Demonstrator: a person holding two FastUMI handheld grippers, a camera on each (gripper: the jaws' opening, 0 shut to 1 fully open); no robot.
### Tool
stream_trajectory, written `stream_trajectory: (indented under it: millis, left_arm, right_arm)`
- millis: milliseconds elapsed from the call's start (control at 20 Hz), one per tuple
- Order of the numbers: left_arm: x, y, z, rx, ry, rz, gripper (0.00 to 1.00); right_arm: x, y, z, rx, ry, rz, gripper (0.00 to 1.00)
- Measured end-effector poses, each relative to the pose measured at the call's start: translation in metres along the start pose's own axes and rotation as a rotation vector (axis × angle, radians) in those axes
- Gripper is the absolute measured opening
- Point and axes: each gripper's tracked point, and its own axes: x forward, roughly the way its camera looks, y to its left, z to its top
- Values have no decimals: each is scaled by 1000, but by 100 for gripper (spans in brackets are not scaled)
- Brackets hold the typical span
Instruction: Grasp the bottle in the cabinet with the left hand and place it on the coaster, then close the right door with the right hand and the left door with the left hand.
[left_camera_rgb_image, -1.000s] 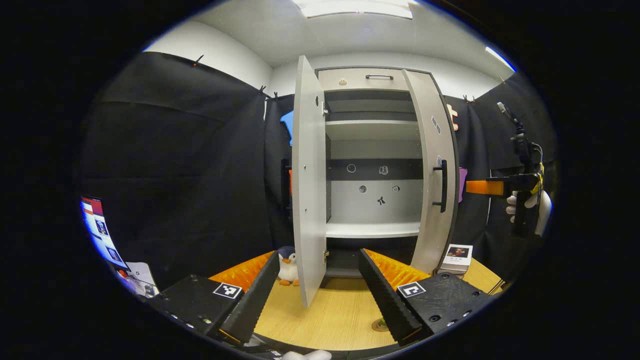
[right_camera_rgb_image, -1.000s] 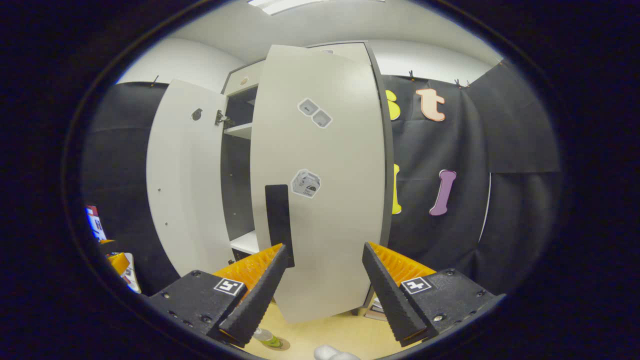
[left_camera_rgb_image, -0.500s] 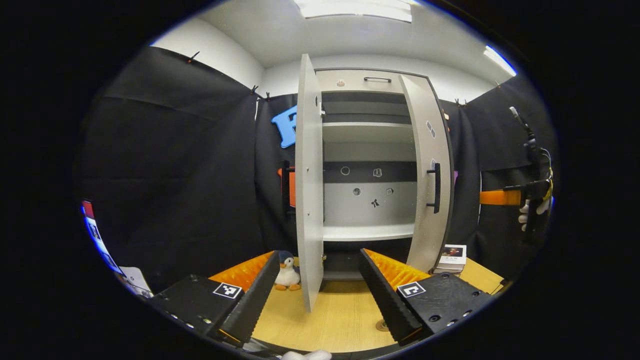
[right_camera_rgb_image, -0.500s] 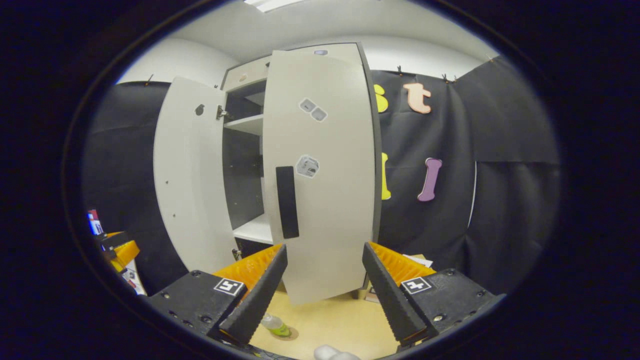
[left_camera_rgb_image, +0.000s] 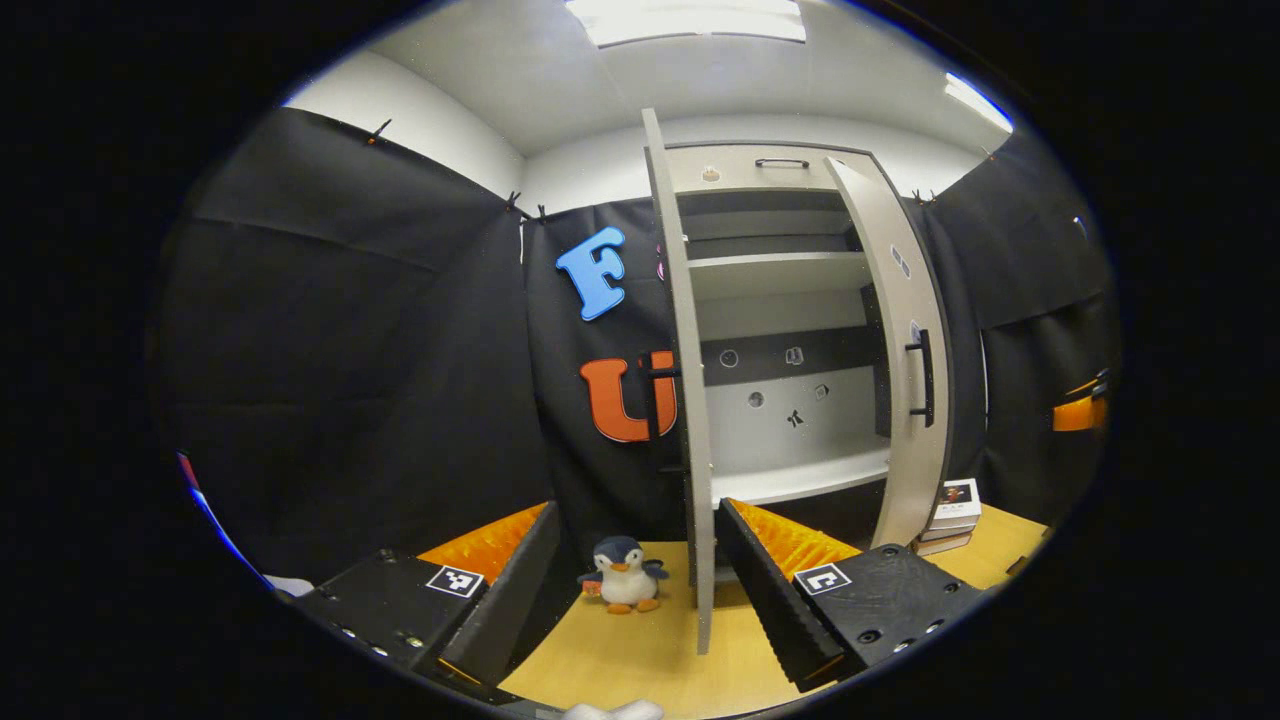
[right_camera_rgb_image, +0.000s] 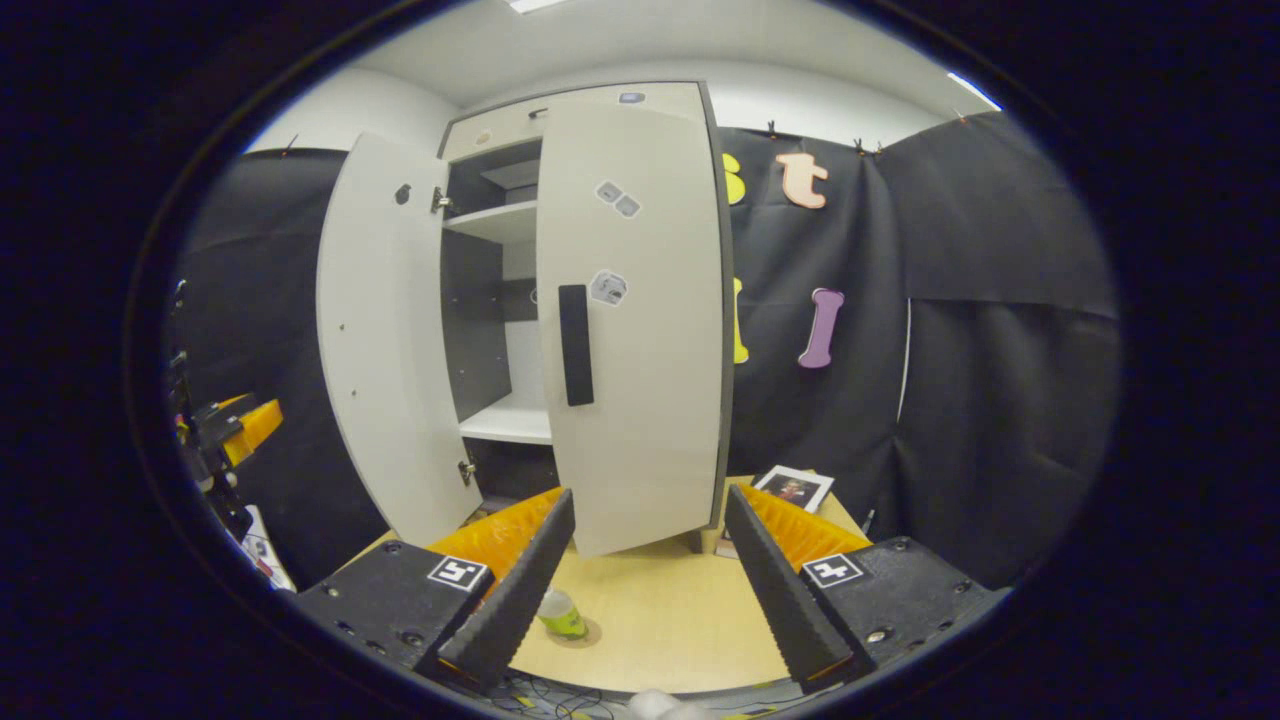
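Observation:
In the right gripper view the bottle (right_camera_rgb_image: 560, 612) stands on the round coaster (right_camera_rgb_image: 583, 631) on the wooden table, just right of my right gripper's left finger. My right gripper (right_camera_rgb_image: 648, 494) is open and holds nothing, a short way back from the right door (right_camera_rgb_image: 640, 330), which is ajar with its black handle (right_camera_rgb_image: 574, 345) facing me. The left door (right_camera_rgb_image: 375, 340) stands wide open. My left gripper (left_camera_rgb_image: 636, 510) is open and holds nothing, with the left door (left_camera_rgb_image: 688, 400) seen edge-on just beyond its right finger. The cabinet shelves (left_camera_rgb_image: 790, 270) look bare.
A toy penguin (left_camera_rgb_image: 622, 575) sits on the table left of the left door. A stack of books (left_camera_rgb_image: 950, 500) lies right of the cabinet, also seen as a book (right_camera_rgb_image: 790, 488). The other gripper (left_camera_rgb_image: 1078, 412) shows far right; the left gripper (right_camera_rgb_image: 235, 425) shows far left.
My right gripper has drawn back from the right door, so more table and the bottle show. My left gripper has shifted left; the left door now appears edge-on with the penguin in front.

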Motion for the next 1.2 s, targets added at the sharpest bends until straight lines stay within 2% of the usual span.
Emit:
stream_trajectory:
  millis: [400, 900, 1050, 1100, 1150, 1200]
  left_arm:
    - [63, 52, 14, -4, -28, 78, 96]
    - [122, 51, 20, -3, -1, 94, 96]
    - [127, 43, 13, -2, 26, 84, 96]
    - [126, 43, 12, -8, 25, 84, 89]
    - [127, 42, 11, -21, 30, 79, 96]
    - [126, 41, 11, -39, 33, 72, 92]
  right_arm:
    - [-24, 8, -10, 15, 14, -9, 100]
    - [-27, -9, -9, 6, 28, -9, 99]
    - [-27, -10, -14, 14, 39, -2, 100]
    - [-27, -9, -14, 17, 44, 3, 100]
    - [-27, -9, -16, 20, 48, 8, 100]
    - [-27, -8, -16, 20, 51, 15, 100]
